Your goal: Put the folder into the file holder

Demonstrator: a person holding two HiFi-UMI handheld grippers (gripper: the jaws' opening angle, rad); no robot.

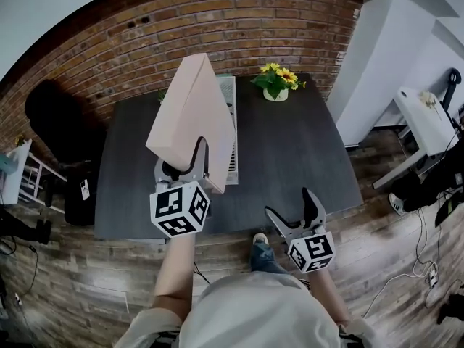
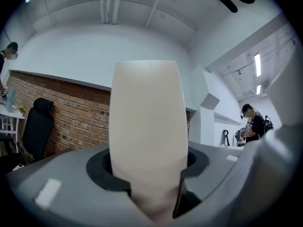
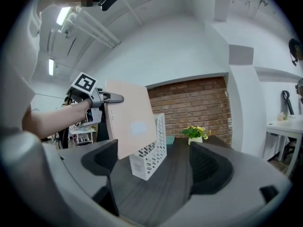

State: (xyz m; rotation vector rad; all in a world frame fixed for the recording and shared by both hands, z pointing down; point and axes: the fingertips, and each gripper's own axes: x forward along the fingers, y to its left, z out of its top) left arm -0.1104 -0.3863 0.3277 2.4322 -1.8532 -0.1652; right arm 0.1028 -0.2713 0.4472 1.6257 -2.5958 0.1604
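A pale pink folder (image 1: 192,111) stands on edge in the air over the near left part of the dark table (image 1: 290,165). My left gripper (image 1: 187,167) is shut on the folder's near edge; in the left gripper view the folder (image 2: 149,131) fills the gap between the jaws. The white mesh file holder (image 1: 230,133) stands upright on the table just behind and right of the folder, partly hidden by it; it shows again as the file holder (image 3: 150,151) in the right gripper view. My right gripper (image 1: 292,212) hangs open at the table's near edge, holding nothing.
A pot of yellow flowers (image 1: 276,83) stands at the table's far edge, by the brick wall (image 1: 217,20). A black office chair (image 1: 54,118) is left of the table. A white desk (image 1: 428,122) stands at the right. Cables lie on the wooden floor (image 1: 406,267).
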